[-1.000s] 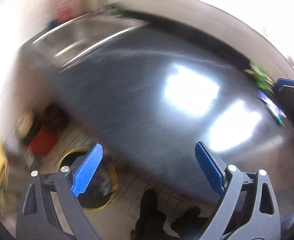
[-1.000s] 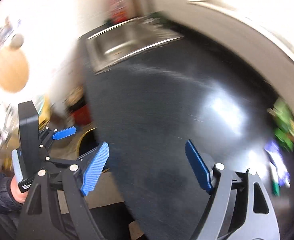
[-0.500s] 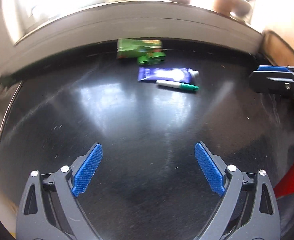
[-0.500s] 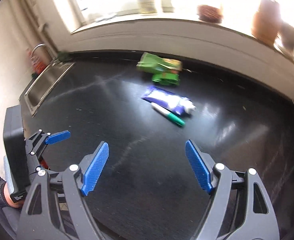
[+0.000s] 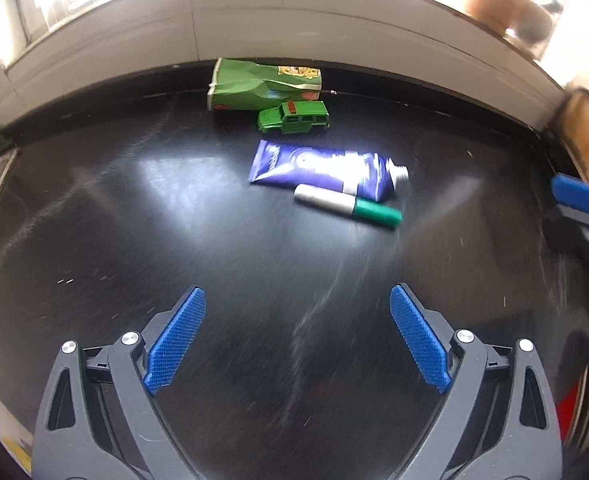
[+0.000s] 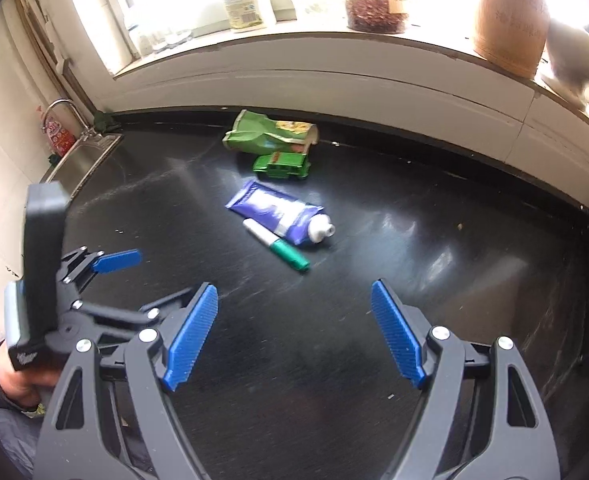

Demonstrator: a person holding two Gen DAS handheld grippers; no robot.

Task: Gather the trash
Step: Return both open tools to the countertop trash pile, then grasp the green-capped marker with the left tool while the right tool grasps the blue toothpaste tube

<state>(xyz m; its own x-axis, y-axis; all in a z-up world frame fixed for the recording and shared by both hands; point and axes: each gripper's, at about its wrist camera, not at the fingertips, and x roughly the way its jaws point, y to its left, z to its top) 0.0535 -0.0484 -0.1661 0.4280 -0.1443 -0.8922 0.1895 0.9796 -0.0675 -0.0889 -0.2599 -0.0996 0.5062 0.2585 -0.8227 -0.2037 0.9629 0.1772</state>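
We are in a home kitchen. A long black countertop point(image 6: 374, 288) runs below a bright window, and at its far left end a steel sink point(image 6: 79, 160) with a curved tap point(image 6: 64, 110) is set into it, with a red bottle point(image 6: 56, 136) just beside the tap. On the windowsill point(image 6: 334, 36) we see a plastic jug point(image 6: 243, 2), a bowl of something brown point(image 6: 375, 14) and a tall clay pot point(image 6: 510, 16). The walls are pale, and a wooden board point(image 5: 586, 136) leans at the counter's right end.
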